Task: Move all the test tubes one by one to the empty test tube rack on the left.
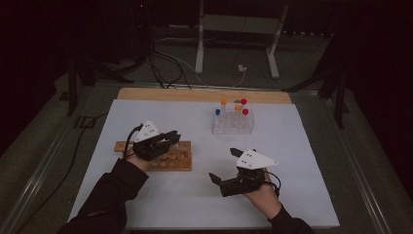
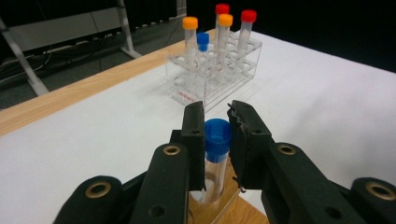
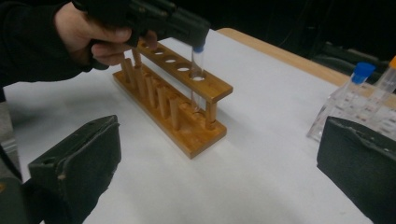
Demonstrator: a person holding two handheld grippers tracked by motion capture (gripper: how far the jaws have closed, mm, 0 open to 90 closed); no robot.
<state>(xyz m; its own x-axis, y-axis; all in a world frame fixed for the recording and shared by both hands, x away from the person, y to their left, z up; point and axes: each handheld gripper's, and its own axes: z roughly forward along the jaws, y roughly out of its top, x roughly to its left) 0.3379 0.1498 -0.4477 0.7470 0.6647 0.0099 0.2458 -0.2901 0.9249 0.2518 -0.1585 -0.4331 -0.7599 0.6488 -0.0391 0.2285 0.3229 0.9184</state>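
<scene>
Left tongs point(image 2: 217, 135): clamped on upright blue-capped tube point(image 2: 217, 140), foot entering wooden rack point(image 3: 187, 105) end hole.
Right tongs point(image 3: 219, 163): apart, idle beside rack.

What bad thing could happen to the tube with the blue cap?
The left gripper pinches the blue-capped tube only by its cap, so it might slip or tilt. The tube sits in the end hole of the wooden rack; a crooked push could jam it or tip the rack.
</scene>
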